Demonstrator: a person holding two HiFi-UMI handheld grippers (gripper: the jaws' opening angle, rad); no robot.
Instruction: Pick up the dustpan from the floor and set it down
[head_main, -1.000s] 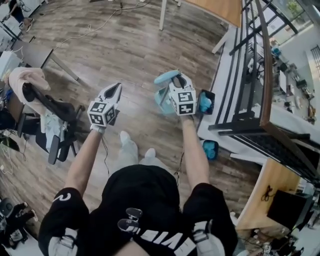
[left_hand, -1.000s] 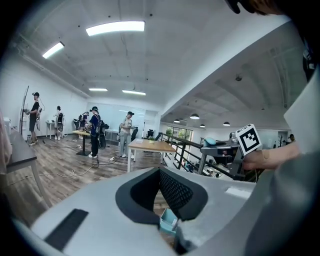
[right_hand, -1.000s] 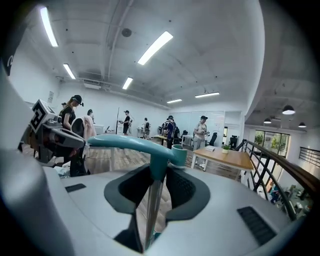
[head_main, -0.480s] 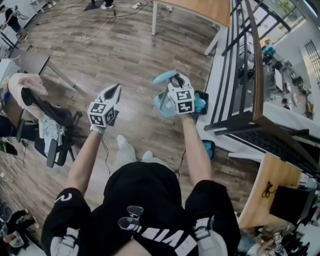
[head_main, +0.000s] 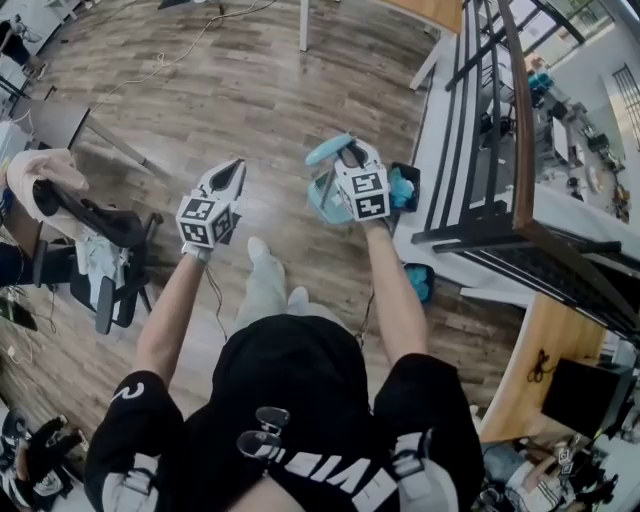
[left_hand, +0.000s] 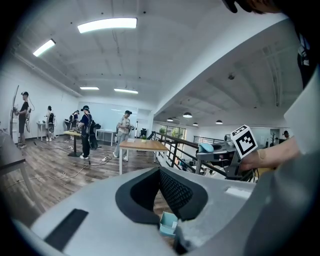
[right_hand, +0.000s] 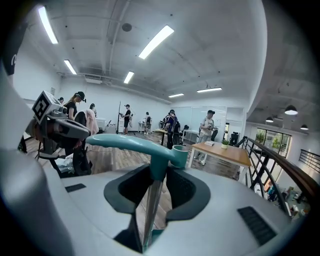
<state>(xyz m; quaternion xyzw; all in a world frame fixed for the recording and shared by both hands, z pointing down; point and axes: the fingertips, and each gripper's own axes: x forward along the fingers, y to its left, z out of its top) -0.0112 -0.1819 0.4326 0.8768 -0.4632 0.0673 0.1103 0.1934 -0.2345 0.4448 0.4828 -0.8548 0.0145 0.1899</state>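
The bare left forearm (head_main: 172, 305) and right forearm (head_main: 386, 290) reach forward side by side. The left hand-held gripper (head_main: 232, 172) tilts slightly down, jaws apart and empty. The right hand-held gripper (head_main: 346, 155) clamps the dustpan (head_main: 322, 205) by its handle.

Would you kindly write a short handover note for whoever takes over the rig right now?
Left gripper: open, empty.
Right gripper: shut on the stem of the teal plastic long-handled dustpan, just below its grip.
Dustpan: hanging off the brown wooden floor, beside the black metal railing.
Done: pick-up.
Left to do: set it down.
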